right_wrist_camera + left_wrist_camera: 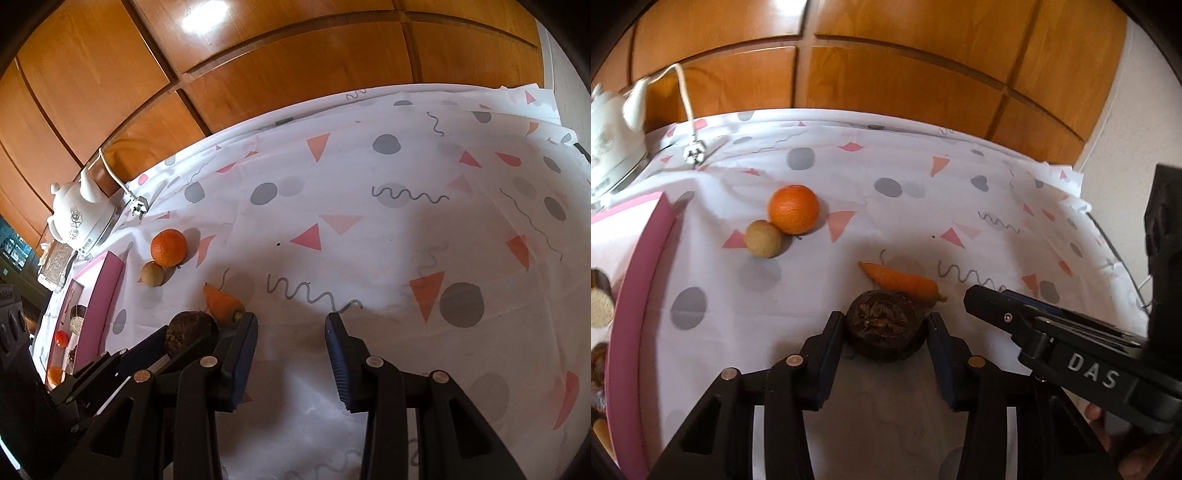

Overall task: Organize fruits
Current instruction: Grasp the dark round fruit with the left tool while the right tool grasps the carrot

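Sorting partly done: pink box (646,258) holds some fruit.
Left gripper (886,328) clamps dark round fruit (884,325); right gripper (291,325) gapes empty (orange (793,214), carrot (901,282) remain).

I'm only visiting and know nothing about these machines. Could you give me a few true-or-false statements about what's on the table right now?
1. The left gripper is closed on a dark round fruit. True.
2. The right gripper holds the carrot. False: it is open and empty.
3. The orange touches a smaller tan fruit. True.
4. The pink tray holds nothing. False: several items lie inside it.
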Action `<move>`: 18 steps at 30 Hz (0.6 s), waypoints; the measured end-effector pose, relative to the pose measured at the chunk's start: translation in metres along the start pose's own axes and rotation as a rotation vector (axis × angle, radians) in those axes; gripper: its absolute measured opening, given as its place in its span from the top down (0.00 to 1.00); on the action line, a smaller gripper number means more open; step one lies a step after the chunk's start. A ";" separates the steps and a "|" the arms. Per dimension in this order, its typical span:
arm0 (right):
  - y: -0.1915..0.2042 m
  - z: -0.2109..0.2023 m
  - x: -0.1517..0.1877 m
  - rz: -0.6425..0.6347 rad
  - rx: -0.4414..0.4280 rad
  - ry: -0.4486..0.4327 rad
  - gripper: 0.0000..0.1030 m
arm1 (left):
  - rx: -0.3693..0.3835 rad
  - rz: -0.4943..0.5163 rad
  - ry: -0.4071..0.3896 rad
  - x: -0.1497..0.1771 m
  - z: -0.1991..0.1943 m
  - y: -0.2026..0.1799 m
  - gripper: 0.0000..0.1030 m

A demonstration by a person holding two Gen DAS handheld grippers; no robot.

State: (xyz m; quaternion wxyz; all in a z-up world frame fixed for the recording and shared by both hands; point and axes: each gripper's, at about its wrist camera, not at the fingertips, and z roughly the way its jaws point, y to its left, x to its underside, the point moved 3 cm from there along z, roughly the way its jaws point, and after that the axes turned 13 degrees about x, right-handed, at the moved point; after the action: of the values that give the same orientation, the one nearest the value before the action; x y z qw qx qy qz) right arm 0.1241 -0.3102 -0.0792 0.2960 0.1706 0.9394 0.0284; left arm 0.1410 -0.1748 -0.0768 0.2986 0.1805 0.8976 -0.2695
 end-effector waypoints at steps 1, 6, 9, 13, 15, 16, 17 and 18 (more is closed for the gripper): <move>0.002 0.001 0.000 -0.005 -0.005 0.001 0.63 | -0.003 -0.007 -0.008 0.001 -0.003 0.002 0.56; 0.016 0.002 0.001 -0.041 -0.021 -0.002 0.63 | -0.058 -0.043 -0.042 0.011 -0.019 0.013 0.56; 0.028 0.004 0.000 -0.077 -0.038 -0.006 0.63 | -0.103 -0.040 -0.058 0.018 -0.026 0.017 0.56; 0.043 0.011 -0.003 -0.135 -0.033 -0.004 0.63 | -0.122 -0.058 -0.070 0.020 -0.028 0.023 0.56; 0.051 0.017 -0.004 -0.166 -0.023 0.001 0.63 | -0.131 -0.049 -0.063 0.020 -0.024 0.023 0.56; 0.053 0.018 -0.005 -0.180 -0.016 -0.003 0.63 | -0.133 -0.045 -0.063 0.020 -0.023 0.023 0.56; 0.056 0.019 -0.006 -0.196 -0.011 -0.009 0.63 | -0.135 -0.044 -0.063 0.020 -0.022 0.023 0.56; 0.058 0.020 -0.005 -0.210 -0.009 -0.012 0.63 | -0.134 -0.045 -0.062 0.021 -0.022 0.023 0.56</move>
State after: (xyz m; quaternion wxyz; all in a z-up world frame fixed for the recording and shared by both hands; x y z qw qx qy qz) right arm 0.1576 -0.2580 -0.0841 0.3037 0.0703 0.9502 0.0003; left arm 0.1267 -0.1400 -0.0838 0.3316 0.1315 0.9077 -0.2209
